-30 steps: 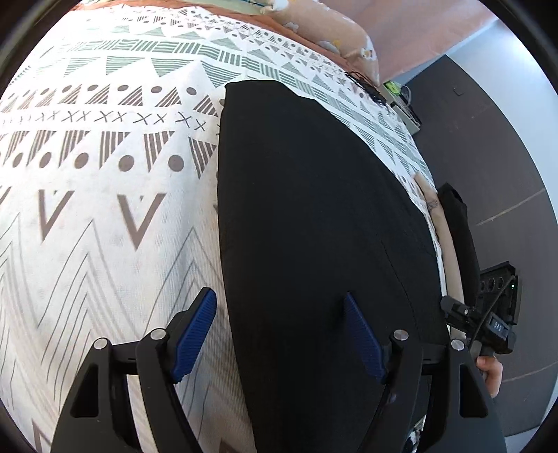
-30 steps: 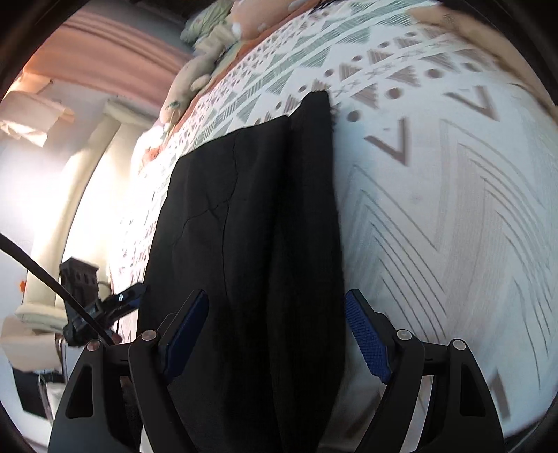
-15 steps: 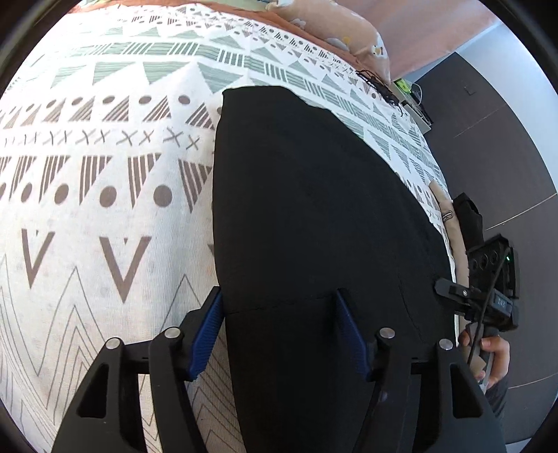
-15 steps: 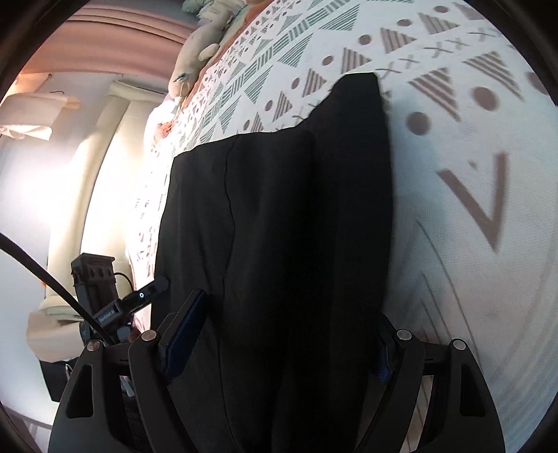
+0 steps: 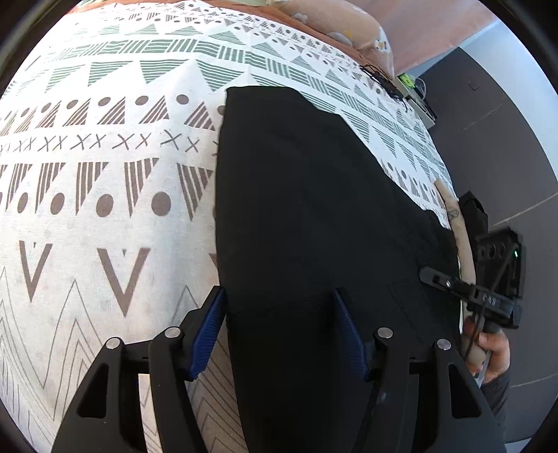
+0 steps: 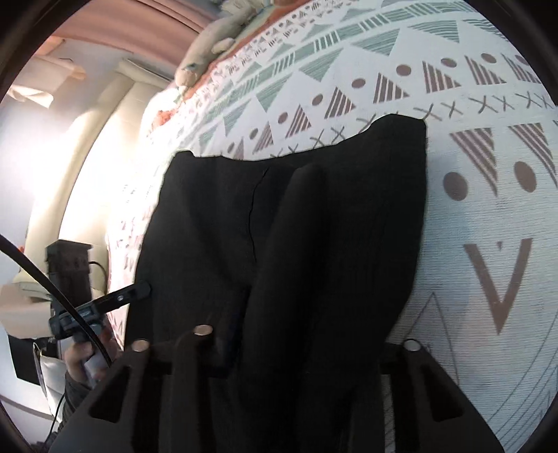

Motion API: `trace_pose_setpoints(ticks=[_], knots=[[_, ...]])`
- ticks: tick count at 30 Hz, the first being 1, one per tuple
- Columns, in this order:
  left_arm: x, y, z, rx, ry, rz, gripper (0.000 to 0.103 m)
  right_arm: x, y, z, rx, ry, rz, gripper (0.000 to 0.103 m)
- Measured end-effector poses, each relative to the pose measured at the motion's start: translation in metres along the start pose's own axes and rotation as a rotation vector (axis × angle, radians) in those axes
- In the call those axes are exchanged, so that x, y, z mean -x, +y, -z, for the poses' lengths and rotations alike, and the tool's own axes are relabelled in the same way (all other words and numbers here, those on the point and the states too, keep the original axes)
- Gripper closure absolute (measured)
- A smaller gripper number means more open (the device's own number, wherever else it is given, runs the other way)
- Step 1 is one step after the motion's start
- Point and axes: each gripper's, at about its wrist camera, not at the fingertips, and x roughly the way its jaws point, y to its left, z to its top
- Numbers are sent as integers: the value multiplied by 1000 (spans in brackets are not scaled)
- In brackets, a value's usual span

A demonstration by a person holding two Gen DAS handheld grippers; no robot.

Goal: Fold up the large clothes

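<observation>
Black cloth is what both my grippers work on: a large dark garment [image 5: 314, 209], already folded into a long strip, lies flat on the patterned bedspread [image 5: 104, 216] and runs from the near edge of the bed away toward the pillows [image 5: 348, 24]. Its long axis goes straight forward from both tools, so the coming fold, as I judge it, must carry the near end along this axis to the far end. My left gripper [image 5: 279, 331] stands half open over the left near corner; one blue pad is on the bedspread just beside the hem and the other on the cloth, and nothing is pinched yet. My right gripper [image 6: 296, 348] has just been closing and now the cloth bunches up between its jaws into a soft ridge, so I read it as gripping the right near part. The fabric looks matte, thick and limp, with one seam line; the bedspread is woven, white with grey and green triangles.
</observation>
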Motion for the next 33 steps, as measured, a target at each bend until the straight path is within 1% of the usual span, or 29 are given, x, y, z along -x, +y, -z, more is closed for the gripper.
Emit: trace_pose_setpoints(ticks=[2,5,8,10,11,13,14,16,19,22,26,33], knots=[[-4,4,-6,15,2,-2,40,1,-2,3,-2,-17,-15,80],[-12,9,-14,40,11,-1,39,3,-8,10,-26,-35,-53,82],[-22,10,-22,31,36,7,39,5,-19,14,-55,-40,-87,83],[-22,10,-24,36,35,11,40,7,-21,16,-54,-47,-93,84],[-21,8,-24,29,34,4,41,11,-22,16,-48,-50,-89,85],[-16,3,-22,6,19,-11,50,17,-14,16,-30,-66,-85,86],[-12,0,-20,-7,6,-16,54,18,-10,15,-24,-70,-85,87],[-4,-4,-18,-24,-16,-17,65,23,0,15,-5,-84,-77,87],[12,-10,-14,-31,-46,2,74,26,19,15,28,-106,-63,87],[31,-19,-10,-59,-83,2,78,38,34,21,53,-135,-57,88],[62,-33,0,-84,-142,26,80,64,46,36,77,-177,-59,88],[115,-52,25,-135,-232,40,83,116,68,71,132,-270,-77,88]])
